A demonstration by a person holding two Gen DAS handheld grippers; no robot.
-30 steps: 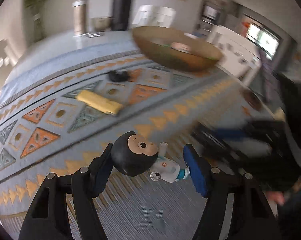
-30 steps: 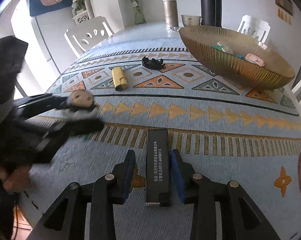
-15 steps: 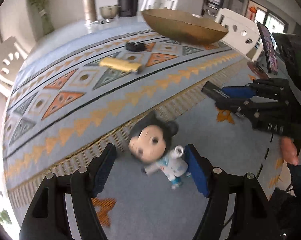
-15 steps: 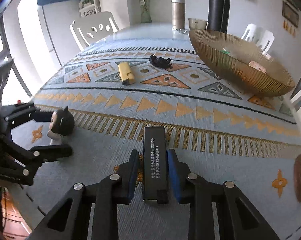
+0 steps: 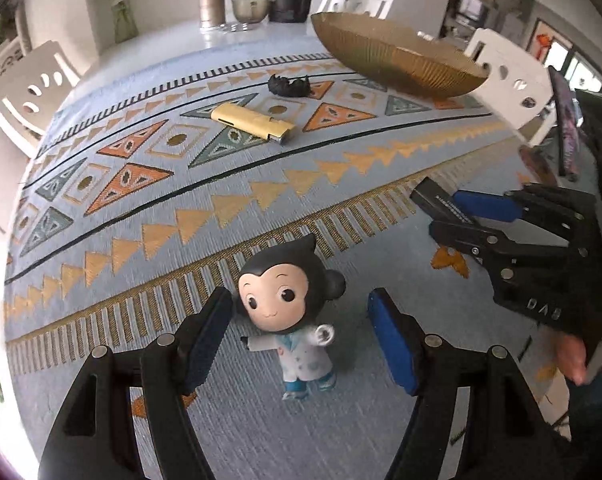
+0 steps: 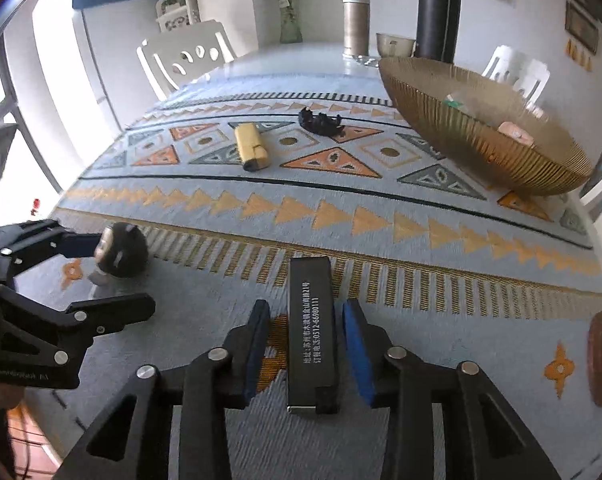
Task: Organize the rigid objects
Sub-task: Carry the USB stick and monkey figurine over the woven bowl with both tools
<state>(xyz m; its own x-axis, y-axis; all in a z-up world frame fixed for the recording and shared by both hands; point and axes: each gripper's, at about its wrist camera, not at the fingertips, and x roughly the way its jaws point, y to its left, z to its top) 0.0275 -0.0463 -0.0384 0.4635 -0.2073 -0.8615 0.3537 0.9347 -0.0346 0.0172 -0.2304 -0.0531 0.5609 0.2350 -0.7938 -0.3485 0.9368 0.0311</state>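
Since a second ago, the figurine (image 5: 291,312) has come down from the air and now stands upright on the bench (image 5: 229,184), between the left gripper (image 5: 301,338) fingers. These are closing, the left pad at its head, the right pad clear. Big dark head, pale face, white coat, blue shoes. The right gripper (image 6: 307,346) fingers narrowly flank a black bar (image 6: 312,332) with white print, gaps showing, likely aligning for a pickup.

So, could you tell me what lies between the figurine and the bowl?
In the left wrist view, the yellow lighter lies on the cloth between the figurine and bowl.
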